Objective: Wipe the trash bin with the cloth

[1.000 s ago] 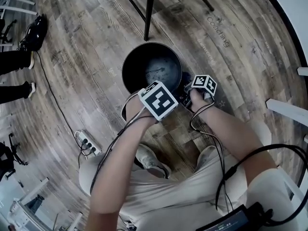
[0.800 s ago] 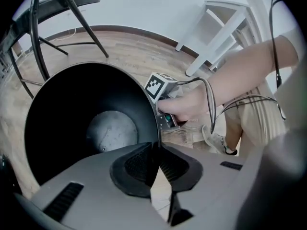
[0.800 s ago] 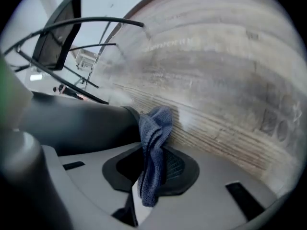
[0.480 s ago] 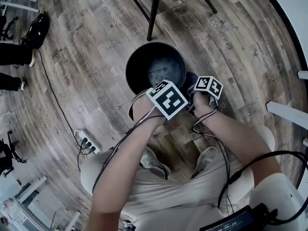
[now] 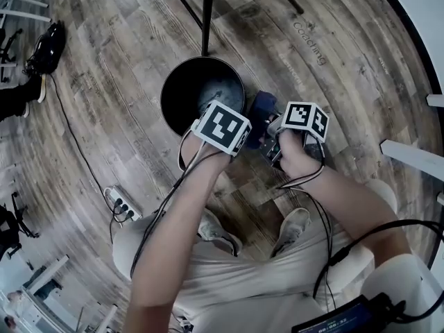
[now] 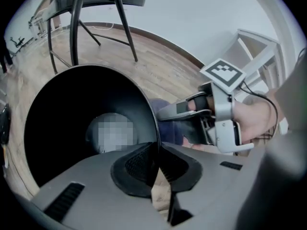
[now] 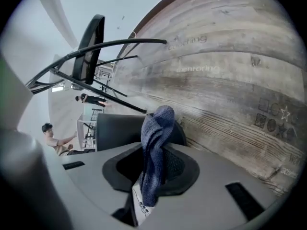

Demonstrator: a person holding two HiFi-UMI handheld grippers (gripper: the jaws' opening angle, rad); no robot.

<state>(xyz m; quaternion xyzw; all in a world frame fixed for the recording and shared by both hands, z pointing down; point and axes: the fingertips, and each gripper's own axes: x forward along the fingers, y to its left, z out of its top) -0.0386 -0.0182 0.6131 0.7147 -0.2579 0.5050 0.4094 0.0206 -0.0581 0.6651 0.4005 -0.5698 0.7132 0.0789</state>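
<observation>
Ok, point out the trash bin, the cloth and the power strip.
trash bin (image 5: pixel 182 97), head view, dark inner wall left of centre.
cloth (image 7: pixel 154 157), right gripper view, its blue middle fold.
power strip (image 5: pixel 123 205), head view, its white top.

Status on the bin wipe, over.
Left claw just closed on trash bin rim. Right claw holds blue cloth, outside bin. Chair legs behind, not blocking.

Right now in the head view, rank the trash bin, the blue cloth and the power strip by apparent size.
Largest: trash bin. Then blue cloth and power strip, which look about alike, so unranked.
</observation>
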